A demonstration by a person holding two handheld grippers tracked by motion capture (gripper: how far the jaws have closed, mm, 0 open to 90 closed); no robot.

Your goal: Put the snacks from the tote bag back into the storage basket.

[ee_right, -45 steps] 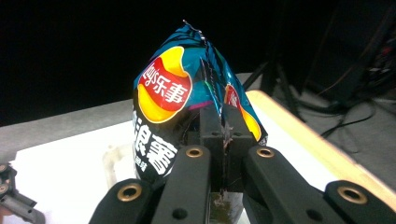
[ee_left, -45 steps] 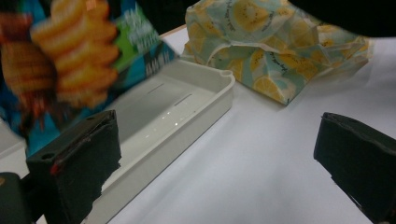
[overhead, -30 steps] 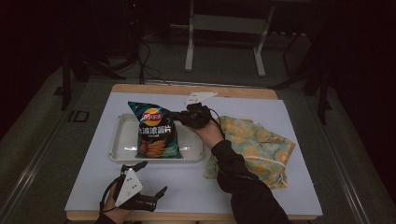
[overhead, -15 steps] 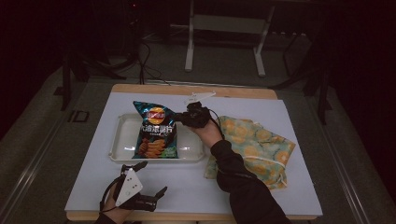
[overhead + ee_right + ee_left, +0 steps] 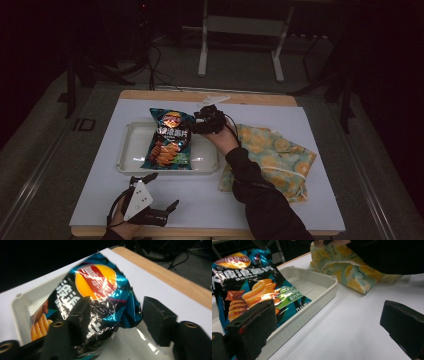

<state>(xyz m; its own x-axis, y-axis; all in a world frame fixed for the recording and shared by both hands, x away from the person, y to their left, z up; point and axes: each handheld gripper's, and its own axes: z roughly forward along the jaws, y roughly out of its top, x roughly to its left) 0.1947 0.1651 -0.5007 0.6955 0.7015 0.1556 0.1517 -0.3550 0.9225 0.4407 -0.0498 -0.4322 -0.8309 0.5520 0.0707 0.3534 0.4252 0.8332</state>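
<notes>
— Since a second ago, our chip bag [image 5: 171, 141] has shifted a little to the right along the tray [image 5: 131, 150] and stands more upright at its top, while our left claw [image 5: 161, 208] has stayed put at the near edge of the desk [image 5: 280, 200]. From the high view, where do we have the bag now?

— Lying lengthwise in the tray, its top end raised over the far rim, where our right claw [image 5: 196, 124] meets it. We judge we hold it by the top corner so the rest can settle flat into the tray. The patterned cloth [image 5: 272, 155] lies to the right of the tray, under our right forearm, out of the way.

— And the left claw?

— In the left gripper view its jaws stand wide apart with nothing between them, only bare desk. The bag [image 5: 249, 290] fills the tray's [image 5: 322, 287] left part, overhanging the near wall a little; the cloth [image 5: 342, 267] lies just beyond the tray's corner. We think the left claw waits there because one claw suffices for so light a thing.

— The right gripper view?

— The bag's [image 5: 100, 292] crinkled top is bunched against the left jaw, with its edge running towards the right jaw. The jaws look fairly far apart, so we cannot tell whether we are pinching the foil or letting it go. The tray's wall [image 5: 18, 305] shows beneath, so the bag is over the right place.
</notes>
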